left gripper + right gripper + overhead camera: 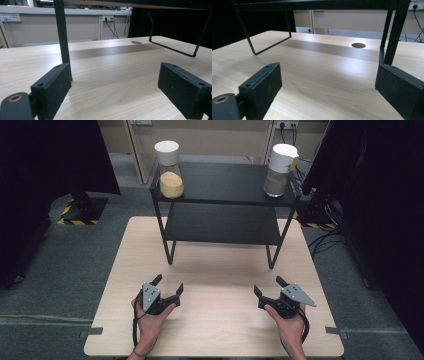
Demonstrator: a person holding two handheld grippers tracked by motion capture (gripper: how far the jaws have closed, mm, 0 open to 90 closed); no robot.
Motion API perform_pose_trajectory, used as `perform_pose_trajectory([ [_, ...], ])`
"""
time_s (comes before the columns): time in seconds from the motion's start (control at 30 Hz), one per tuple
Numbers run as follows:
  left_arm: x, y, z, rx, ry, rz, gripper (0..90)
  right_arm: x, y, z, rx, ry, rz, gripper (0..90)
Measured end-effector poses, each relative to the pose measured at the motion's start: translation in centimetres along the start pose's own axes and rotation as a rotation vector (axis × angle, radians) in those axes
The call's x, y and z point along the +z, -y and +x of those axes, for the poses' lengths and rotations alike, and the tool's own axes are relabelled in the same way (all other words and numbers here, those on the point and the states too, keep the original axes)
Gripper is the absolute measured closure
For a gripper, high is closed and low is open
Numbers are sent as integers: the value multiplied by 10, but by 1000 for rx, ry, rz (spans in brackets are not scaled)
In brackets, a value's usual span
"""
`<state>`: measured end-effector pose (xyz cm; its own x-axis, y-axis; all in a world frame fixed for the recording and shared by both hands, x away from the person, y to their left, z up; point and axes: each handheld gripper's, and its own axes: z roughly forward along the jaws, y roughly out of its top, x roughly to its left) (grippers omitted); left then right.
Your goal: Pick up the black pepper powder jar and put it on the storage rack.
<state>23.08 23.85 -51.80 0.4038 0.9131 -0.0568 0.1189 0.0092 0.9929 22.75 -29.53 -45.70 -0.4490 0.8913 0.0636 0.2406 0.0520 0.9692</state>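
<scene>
A black two-tier shelf (220, 184) stands at the back of the light wooden table (215, 330). On its top tier sit two white-lidded glass jars: one with yellow grains (170, 170) at the left end, one with grey-brown contents (280, 170) at the right end. My left gripper (168, 285) rests near the table's front left, open, nothing between its jaws. My right gripper (270, 286) rests at the front right, open and empty too. The left gripper view has the shelf's near leg (62, 37) just past my open left gripper (115, 87). My right gripper (329, 90) faces the shelf's other leg (395, 32).
The shelf's lower tier (222, 222) is bare. A round cable hole (358, 45) sits in the tabletop under the shelf. Dark curtains hang on both sides, and a stand base with yellow-black tape (75, 212) is on the floor at left. Wall sockets and cables (110, 22) lie behind.
</scene>
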Motion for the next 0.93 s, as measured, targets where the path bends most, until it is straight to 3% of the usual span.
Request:
perform_pose_trajectory([
  [0.47,0,0,0,1,0,0,109,1,27,4,0,0,53,73],
  [0.93,0,0,0,5,1,1,109,-1,31,4,2,2,27,65],
])
